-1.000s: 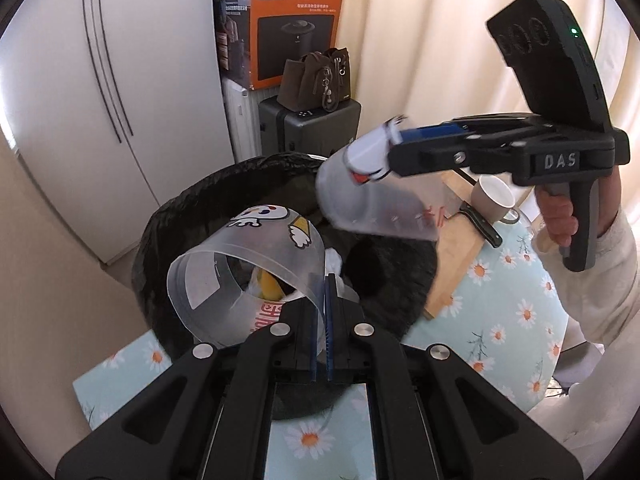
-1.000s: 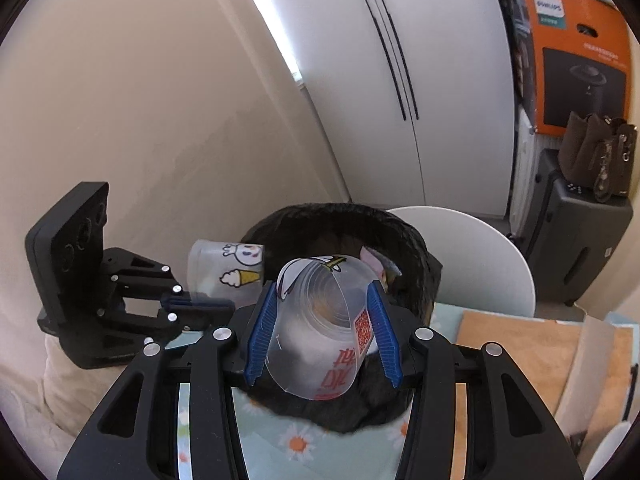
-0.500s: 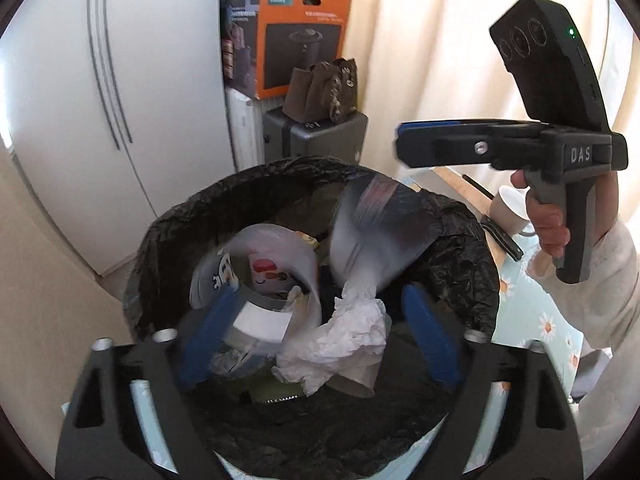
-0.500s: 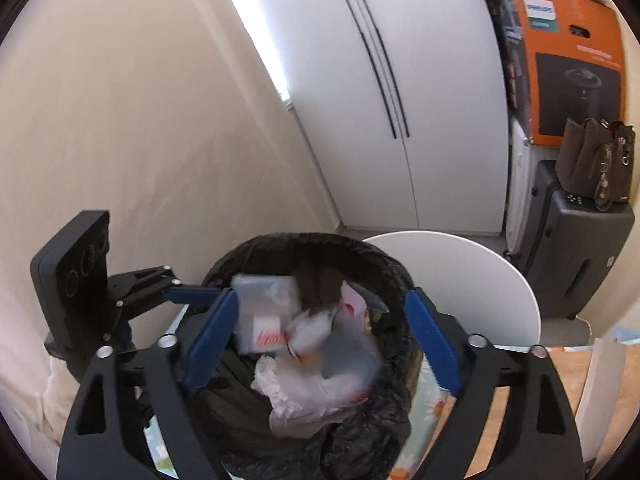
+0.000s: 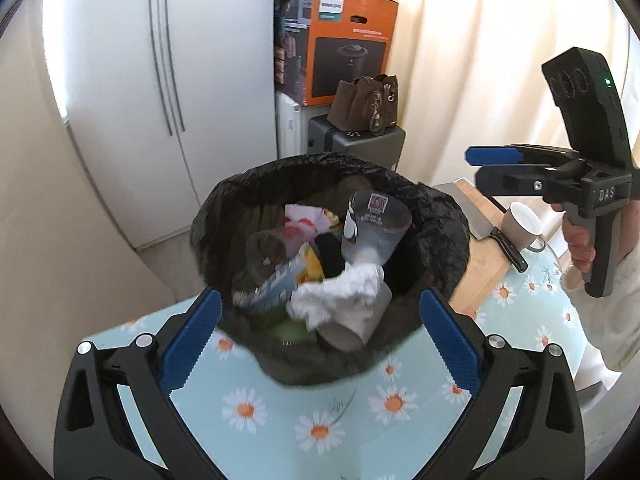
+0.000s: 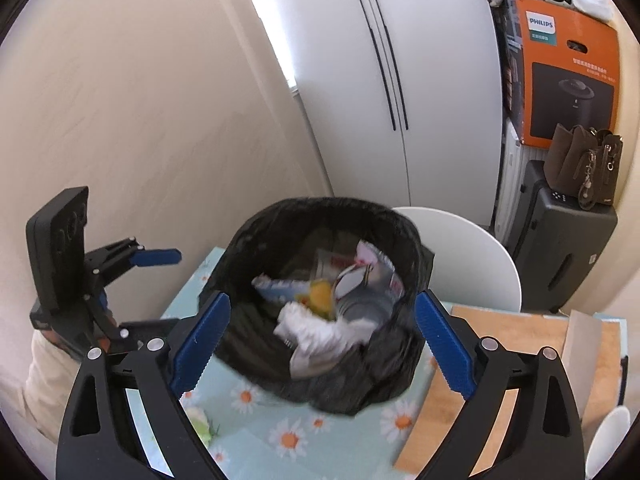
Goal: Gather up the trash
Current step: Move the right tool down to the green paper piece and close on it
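Pale blue tablecloth printed with white daisies (image 5: 256, 408) covers the table under both your grippers; cream wall to one side.

Your left gripper (image 5: 320, 344) sits nearest in its own view, blue-padded jaws spread wide, just opened, nothing between the pads. Your right gripper (image 6: 320, 344) reads the same: jaws spread, just opened further, empty. Its side profile shows in the left view, held in your right hand (image 5: 580, 240), cream sleeve below.

Just past both sets of fingertips: round bin lined with a black plastic bag (image 5: 440, 216), standing on the cloth. Inside it, the trash: a clear plastic cup with a printed label (image 5: 376, 228) lying tilted, crumpled white tissue (image 5: 340, 296) just in front of it, a second clear cup (image 5: 266, 252) and colourful wrappers beside. The right view is motion-blurred.

Beside the bin: wooden cutting board (image 5: 480, 264), black-handled knife (image 5: 508, 248) and a beige mug (image 5: 520, 226) on it.

Farther back: white two-door cupboard (image 5: 152, 80), dark grey suitcase (image 5: 356, 144) with a brown handbag (image 5: 364, 106) on top, orange Philips box (image 5: 344, 44) behind.
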The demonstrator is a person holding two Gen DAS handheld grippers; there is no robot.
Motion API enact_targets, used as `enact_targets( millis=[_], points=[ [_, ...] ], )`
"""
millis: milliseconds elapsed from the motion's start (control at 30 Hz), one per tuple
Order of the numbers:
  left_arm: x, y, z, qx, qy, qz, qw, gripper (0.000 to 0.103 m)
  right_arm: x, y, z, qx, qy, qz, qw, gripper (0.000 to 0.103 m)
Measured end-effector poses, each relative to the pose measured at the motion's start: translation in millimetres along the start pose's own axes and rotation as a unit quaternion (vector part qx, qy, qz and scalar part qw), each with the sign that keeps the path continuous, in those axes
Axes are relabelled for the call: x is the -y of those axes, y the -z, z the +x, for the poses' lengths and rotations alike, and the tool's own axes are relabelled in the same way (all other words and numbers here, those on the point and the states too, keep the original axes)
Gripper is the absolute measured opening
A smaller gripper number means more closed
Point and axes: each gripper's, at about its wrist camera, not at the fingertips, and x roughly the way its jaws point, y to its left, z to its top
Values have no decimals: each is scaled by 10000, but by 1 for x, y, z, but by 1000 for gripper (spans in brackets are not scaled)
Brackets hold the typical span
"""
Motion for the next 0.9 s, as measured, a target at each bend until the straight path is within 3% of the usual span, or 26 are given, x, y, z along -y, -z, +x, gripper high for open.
enact_targets(
  millis=[400, 900],
  points=[
    [28, 50, -62, -23, -497, -285, 9984, 97, -43, 39, -52, -127, -73, -369, 9992, 92],
    [38, 140, -114, -231, -852, -970, 9914, 97, -83, 96, -59, -537, -351, -670, 9957, 92]
  ],
)
